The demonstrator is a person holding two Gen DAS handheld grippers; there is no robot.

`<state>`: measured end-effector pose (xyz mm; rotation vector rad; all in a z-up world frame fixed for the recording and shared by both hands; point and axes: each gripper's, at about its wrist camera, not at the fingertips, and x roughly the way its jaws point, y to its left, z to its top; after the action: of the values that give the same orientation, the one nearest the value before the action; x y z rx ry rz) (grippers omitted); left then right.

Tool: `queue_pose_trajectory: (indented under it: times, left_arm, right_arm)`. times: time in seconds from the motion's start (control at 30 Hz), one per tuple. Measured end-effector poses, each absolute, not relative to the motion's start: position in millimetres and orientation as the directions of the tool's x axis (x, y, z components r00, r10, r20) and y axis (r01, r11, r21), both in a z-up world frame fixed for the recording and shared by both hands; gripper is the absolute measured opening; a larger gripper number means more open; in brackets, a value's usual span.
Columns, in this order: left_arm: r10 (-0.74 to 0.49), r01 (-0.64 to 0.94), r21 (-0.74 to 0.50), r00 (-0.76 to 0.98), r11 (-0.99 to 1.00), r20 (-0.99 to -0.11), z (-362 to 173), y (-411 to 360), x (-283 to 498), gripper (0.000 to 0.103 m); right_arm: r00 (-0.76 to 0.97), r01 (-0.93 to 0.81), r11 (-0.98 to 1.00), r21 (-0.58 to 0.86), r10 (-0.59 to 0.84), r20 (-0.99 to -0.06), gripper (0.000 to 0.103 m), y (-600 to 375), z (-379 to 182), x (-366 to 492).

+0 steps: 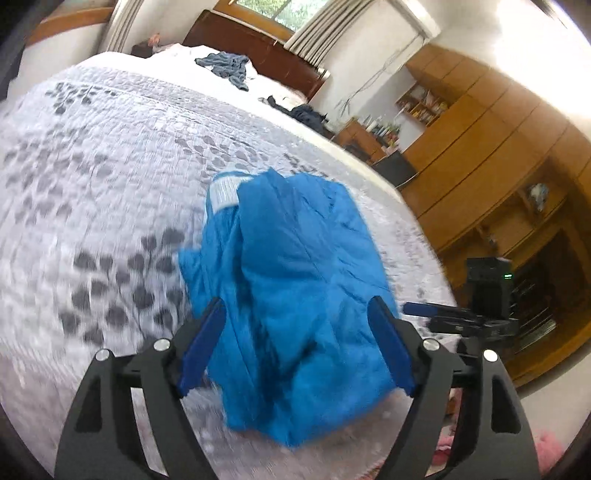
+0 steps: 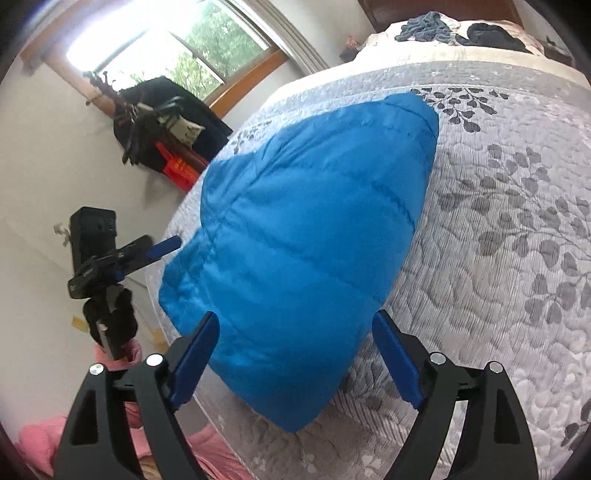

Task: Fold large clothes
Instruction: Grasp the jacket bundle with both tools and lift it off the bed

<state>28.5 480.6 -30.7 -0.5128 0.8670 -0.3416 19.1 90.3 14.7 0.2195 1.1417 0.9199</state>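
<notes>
Two grippers frame one bright blue padded jacket (image 1: 295, 280) that lies bunched on a quilted grey-white bedspread (image 1: 110, 155) printed with dark leaf sprigs. Seen from the left gripper (image 1: 295, 325), the jacket sits between and just beyond the blue-padded fingers (image 1: 201, 343), a crumpled mound of slick, stitched fabric with a pale striped cuff (image 1: 223, 194) poking out at its far left. Those jaws stand wide apart and grasp nothing. Past the right finger, the other black tool shows at the edge of the bed.

From the right gripper (image 2: 295, 332) the same jacket (image 2: 303, 236) reads as a smooth, puffy wedge with quilted seams, narrowing away from the jaws and lying near the mattress edge. These jaws too are spread wide, empty, with the garment's near end between the fingers (image 2: 395, 360). Beyond the jacket, at the head of the bed, a grey-blue garment (image 2: 424, 26) and a dark one (image 2: 495, 35) lie in loose heaps.
</notes>
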Motion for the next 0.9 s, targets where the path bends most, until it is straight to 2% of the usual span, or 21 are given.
queue_pose_trajectory:
  times: [0.2,0.37,0.63,0.77,0.9]
  left_arm:
    - [-0.452,0.057,-0.505,0.542,0.861,-0.709,-48.5,483.8,76.0,0.079]
    - [-0.495,0.061,-0.538,0.491,0.841,-0.717,-71.1,492.8,92.1,0.089]
    - [-0.677,0.097,-0.709,0.411,0.698,-0.61,-111.2,499.8,107.2,0.101]
    - [-0.753,0.13,-0.776,0.381,0.618,-0.536,-126.5,498.9,113.5,0.101]
    - [-0.771,0.158,-0.788,0.389,0.595,-0.505,-132.8,493.8,113.7,0.101]
  right_arm:
    - [0.081,-0.471,0.616,0.631,0.743,-0.665,0.089,92.3,6.4,43.4]
    - [0.046,-0.438,0.614,0.657,0.745,-0.666,0.092,99.9,-9.2,62.2]
    - [-0.023,-0.381,0.587,0.715,0.767,-0.642,0.1,117.1,-40.9,83.8]
    - [-0.049,-0.346,0.551,0.76,0.798,-0.601,0.1,122.4,-56.1,90.9]
    - [-0.087,-0.316,0.496,0.809,0.834,-0.545,0.1,128.1,-72.8,96.3]
